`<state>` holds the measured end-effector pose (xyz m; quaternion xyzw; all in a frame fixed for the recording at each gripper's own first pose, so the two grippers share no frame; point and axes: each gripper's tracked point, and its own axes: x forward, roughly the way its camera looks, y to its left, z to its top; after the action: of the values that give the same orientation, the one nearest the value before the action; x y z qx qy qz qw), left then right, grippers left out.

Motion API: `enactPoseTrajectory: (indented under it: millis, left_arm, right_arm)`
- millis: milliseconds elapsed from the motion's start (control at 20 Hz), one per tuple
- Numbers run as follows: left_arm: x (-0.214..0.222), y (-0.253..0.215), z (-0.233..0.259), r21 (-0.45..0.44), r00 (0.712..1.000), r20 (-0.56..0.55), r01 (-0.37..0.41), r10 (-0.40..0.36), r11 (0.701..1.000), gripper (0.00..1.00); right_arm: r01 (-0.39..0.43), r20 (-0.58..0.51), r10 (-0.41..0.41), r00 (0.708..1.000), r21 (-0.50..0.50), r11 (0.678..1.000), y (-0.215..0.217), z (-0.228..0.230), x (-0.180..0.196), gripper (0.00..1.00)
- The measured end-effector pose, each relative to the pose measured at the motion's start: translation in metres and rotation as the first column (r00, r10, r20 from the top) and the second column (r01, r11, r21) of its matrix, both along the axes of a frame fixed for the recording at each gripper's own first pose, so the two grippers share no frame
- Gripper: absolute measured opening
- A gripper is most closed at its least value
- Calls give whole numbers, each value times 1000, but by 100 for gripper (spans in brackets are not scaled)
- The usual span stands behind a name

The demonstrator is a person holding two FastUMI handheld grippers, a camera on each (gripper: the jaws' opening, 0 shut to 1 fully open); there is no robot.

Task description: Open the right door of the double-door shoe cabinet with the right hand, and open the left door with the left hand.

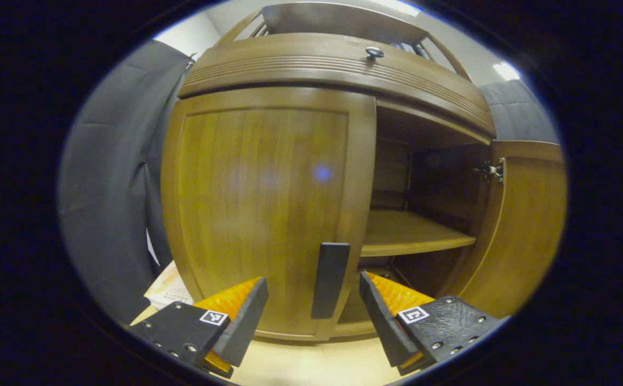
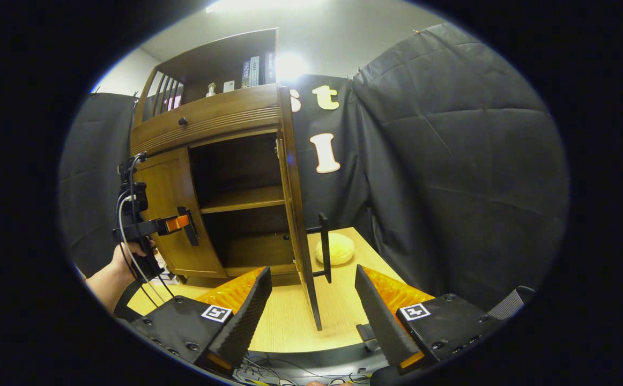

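The brown wooden shoe cabinet (image 1: 333, 69) fills the left gripper view. Its left door (image 1: 258, 203) is closed, with a dark vertical handle (image 1: 330, 279) at its right edge. My left gripper (image 1: 313, 289) is open, and the handle stands between its fingers without either one pressing on it. The right door (image 1: 526, 225) is swung wide, showing a bare shelf (image 1: 408, 233). In the right gripper view that right door (image 2: 295, 203) is edge-on, its handle (image 2: 325, 246) just beyond my open right gripper (image 2: 312, 276). The left gripper (image 2: 185, 222) is at the left door (image 2: 169, 214).
A pale wooden tabletop (image 2: 290, 316) carries the cabinet. A round yellow object (image 2: 335, 247) lies behind the open door. Black cloth (image 2: 451, 177) hangs to the right and behind. A person's hand (image 2: 129, 257) holds the left gripper. Papers (image 1: 167, 287) lie left of the cabinet's base.
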<state>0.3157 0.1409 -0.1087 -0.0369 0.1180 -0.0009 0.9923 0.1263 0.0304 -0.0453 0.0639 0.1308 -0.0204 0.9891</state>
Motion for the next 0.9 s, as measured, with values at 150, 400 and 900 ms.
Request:
enactPoseTrajectory:
  millis: [150, 400, 900]
  left_arm:
    - [18, -3, -13, -15, 1000, -11, 18, -19, 1000, 100]
    - [36, -10, -27, -39, 998, -28, 58, -60, 998, 80]
    - [42, -21, -24, 15, 996, 15, 83, -83, 996, 18]
  right_arm:
    - [20, -3, -20, 1000, -19, 1000, -1, 1, -3, 98]
    - [31, -21, -32, 999, -21, 999, 5, -3, -3, 98]
    - [22, -11, -22, 1000, -19, 1000, 17, -5, 2, 98]
